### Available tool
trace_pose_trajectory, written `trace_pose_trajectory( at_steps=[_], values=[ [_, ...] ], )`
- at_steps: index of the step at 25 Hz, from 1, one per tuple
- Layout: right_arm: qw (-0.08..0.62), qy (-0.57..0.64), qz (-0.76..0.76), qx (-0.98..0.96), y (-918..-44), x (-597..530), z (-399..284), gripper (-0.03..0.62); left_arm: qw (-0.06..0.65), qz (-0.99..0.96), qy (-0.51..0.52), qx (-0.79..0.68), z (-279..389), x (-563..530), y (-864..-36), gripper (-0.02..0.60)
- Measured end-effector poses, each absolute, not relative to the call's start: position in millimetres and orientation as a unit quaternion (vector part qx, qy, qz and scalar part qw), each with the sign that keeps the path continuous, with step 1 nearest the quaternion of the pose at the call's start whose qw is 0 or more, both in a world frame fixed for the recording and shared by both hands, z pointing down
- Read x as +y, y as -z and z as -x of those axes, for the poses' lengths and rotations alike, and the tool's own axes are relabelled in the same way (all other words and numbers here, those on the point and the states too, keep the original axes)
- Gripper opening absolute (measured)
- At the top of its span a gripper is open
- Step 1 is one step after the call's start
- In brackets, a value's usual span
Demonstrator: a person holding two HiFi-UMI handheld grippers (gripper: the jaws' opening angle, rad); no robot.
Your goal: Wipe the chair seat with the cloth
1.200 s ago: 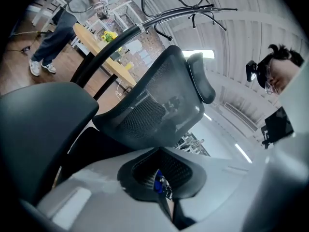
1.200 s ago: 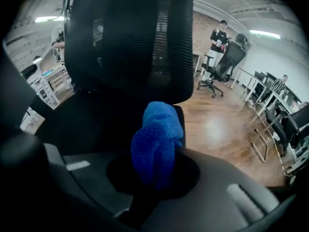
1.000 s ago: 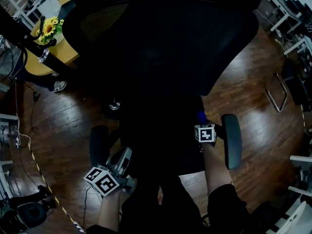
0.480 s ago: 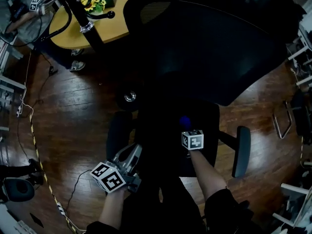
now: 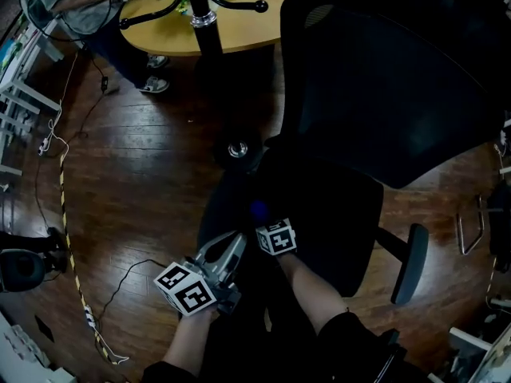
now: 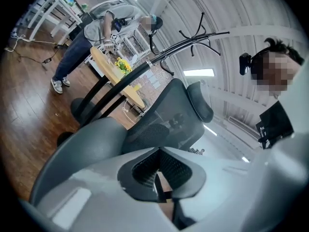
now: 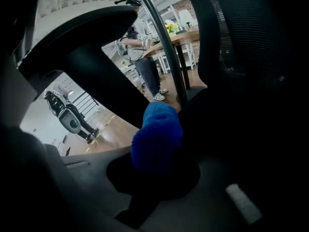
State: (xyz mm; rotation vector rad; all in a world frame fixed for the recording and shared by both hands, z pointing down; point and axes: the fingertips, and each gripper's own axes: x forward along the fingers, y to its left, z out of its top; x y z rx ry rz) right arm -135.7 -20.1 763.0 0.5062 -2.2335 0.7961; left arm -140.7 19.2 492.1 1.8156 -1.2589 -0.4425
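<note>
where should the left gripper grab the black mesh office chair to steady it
Probably the grey padded armrest, from above, jaws across its narrow width: it is a long slim pad just ahead of the left gripper; the mesh backrest is too broad.

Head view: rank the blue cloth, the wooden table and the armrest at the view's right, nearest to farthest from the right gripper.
1. The blue cloth, clamped in the right gripper, at its tip.
2. The armrest, off to the view's right.
3. The wooden table, at the top of the view, beyond the chair back.
</note>
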Motion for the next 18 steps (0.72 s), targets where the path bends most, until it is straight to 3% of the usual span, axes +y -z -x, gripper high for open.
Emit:
trace_pose_trajectory(
  at_steps=[7, 18],
  values=[
    [0.365, -0.3, -0.285, -0.834, -782.2, -53.9, 50.7, 0.034, 0.431, -0.744, 0.156, -0.486, 124.9, 6.9, -495.8, 0.003],
    [0.356, -0.337, -0.48, -0.727, -783.0, -81.7, -217.0, 0.034, 0.443, -0.788, 0.108, -0.413, 59.8, -28.1, -499.6, 0.003]
  ],
)
